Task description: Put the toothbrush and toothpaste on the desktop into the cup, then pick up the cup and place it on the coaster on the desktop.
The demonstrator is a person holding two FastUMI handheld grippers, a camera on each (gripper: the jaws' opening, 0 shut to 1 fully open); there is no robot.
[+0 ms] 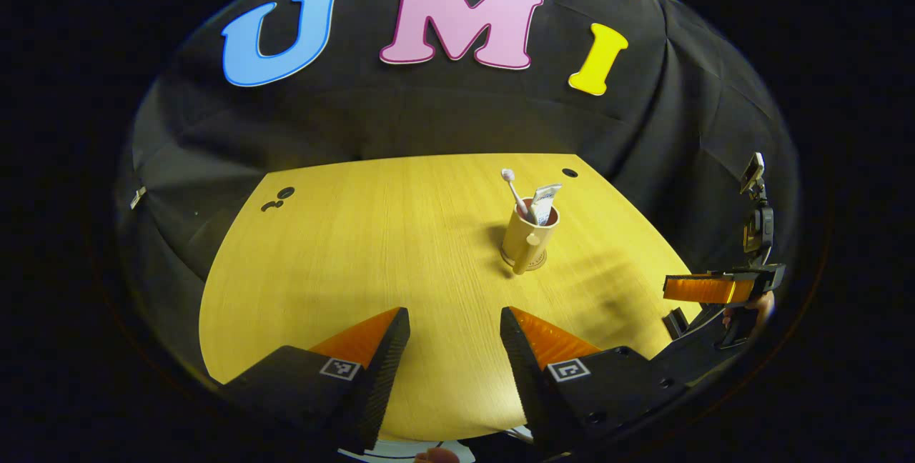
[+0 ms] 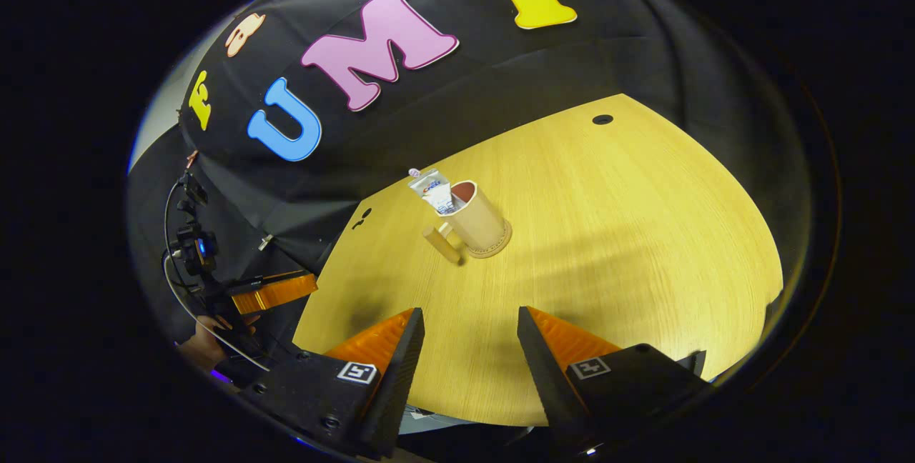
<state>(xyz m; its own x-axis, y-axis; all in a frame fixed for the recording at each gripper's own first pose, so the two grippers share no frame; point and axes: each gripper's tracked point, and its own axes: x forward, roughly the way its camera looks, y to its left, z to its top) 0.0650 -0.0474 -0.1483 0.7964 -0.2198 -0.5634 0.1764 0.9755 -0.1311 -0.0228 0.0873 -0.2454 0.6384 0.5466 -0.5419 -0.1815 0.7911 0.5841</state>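
A tan cup (image 1: 527,237) with a handle stands upright on a round coaster (image 1: 541,261) near the middle of the wooden desktop (image 1: 372,249). A toothbrush (image 1: 516,194) and a toothpaste tube (image 1: 545,201) stick up out of it. My left gripper (image 1: 454,334) is open over the near edge, well short of the cup, with nothing between its fingers. In the right gripper view the same cup (image 2: 475,220) rests on its coaster (image 2: 500,245) with the toothpaste (image 2: 434,190) inside. My right gripper (image 2: 470,338) is open and holds nothing, back from the cup.
The desktop (image 2: 629,220) has small dark holes near its far corners (image 1: 570,172). The other gripper and the hand holding it show at the right edge (image 1: 722,290) in the left gripper view, and at the left edge (image 2: 268,293) in the right gripper view.
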